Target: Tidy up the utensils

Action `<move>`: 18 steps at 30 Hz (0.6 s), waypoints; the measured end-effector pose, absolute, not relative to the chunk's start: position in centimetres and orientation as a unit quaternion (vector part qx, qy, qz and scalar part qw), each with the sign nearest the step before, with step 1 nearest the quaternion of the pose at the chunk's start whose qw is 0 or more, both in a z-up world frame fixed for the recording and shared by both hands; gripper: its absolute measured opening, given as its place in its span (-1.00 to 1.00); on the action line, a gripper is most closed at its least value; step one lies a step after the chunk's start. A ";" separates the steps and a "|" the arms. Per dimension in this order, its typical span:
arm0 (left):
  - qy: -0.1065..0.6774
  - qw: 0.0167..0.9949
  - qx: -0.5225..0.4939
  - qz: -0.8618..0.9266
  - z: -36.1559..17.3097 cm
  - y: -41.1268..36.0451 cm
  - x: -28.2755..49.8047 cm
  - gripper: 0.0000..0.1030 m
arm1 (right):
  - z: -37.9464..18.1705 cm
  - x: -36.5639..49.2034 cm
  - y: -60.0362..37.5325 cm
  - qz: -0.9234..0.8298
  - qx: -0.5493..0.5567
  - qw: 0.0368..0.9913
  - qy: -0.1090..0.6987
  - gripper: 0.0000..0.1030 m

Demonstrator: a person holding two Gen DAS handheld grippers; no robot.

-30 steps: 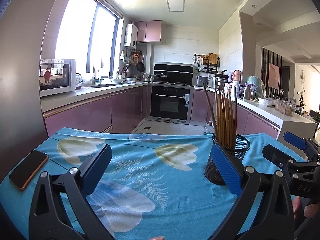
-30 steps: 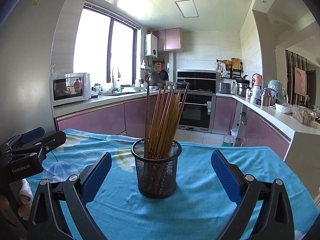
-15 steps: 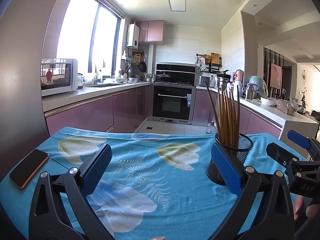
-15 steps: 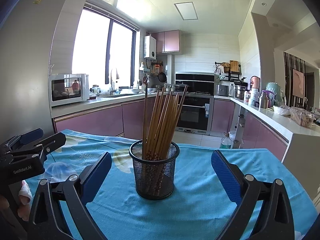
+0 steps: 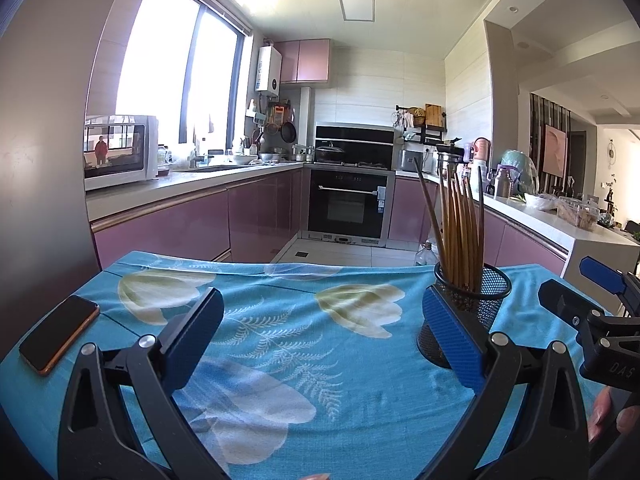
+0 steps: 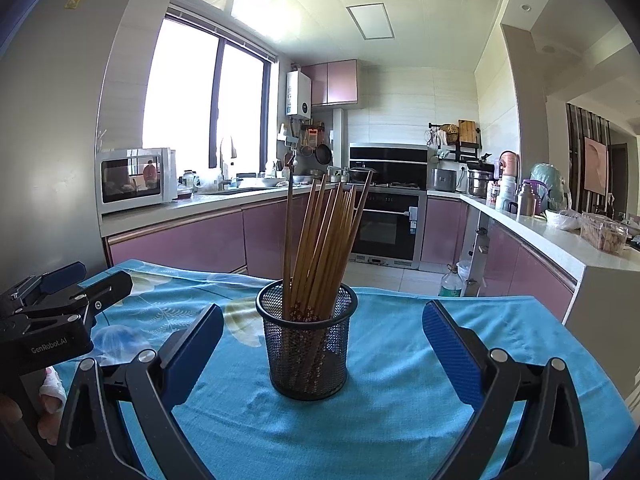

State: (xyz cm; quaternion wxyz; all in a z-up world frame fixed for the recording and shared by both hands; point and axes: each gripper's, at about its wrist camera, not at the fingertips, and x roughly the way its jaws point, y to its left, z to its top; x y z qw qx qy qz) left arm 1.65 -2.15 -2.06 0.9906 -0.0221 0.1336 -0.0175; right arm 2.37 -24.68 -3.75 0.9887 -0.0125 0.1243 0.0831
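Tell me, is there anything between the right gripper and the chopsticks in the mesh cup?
Nothing visible. The right gripper is open and faces the mesh cup of chopsticks directly, with only bare blue tablecloth between them.

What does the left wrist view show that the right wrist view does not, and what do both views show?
Only the left wrist view shows the phone, lying flat at the cloth's left edge, and the right gripper from the side. Only the right wrist view shows the whole mesh cup unblocked between its open fingers, and the left gripper from the side. Both show the chopsticks standing in the cup, the blue cloth, and both grippers open and empty.
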 end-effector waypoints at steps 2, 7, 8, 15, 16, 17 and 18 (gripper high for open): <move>0.134 0.991 -0.022 -0.018 -2.0 -2.2 1.6 0.90 | -3.8 2.6 -24.7 0.083 -0.013 0.988 0.127 0.87; 0.135 0.990 -0.022 -0.018 -2.2 -2.1 1.6 0.90 | -3.7 2.7 -24.6 0.083 -0.013 0.988 0.126 0.87; 0.135 0.990 -0.022 -0.018 -2.2 -2.1 1.6 0.90 | -3.7 2.7 -24.7 0.084 -0.012 0.988 0.126 0.87; 0.137 0.990 -0.020 -0.017 -2.3 -2.2 1.7 0.90 | -3.7 2.8 -24.7 0.082 -0.011 0.989 0.126 0.87; 0.138 0.990 -0.020 -0.017 -2.4 -2.2 1.7 0.90 | -3.7 2.8 -24.8 0.083 -0.011 0.989 0.126 0.87; 0.138 0.990 -0.019 -0.016 -2.4 -2.2 1.7 0.90 | -3.7 2.8 -24.7 0.082 -0.011 0.989 0.126 0.87; 0.138 0.990 -0.019 -0.016 -2.4 -2.2 1.7 0.90 | -3.7 2.8 -24.8 0.082 -0.010 0.989 0.126 0.87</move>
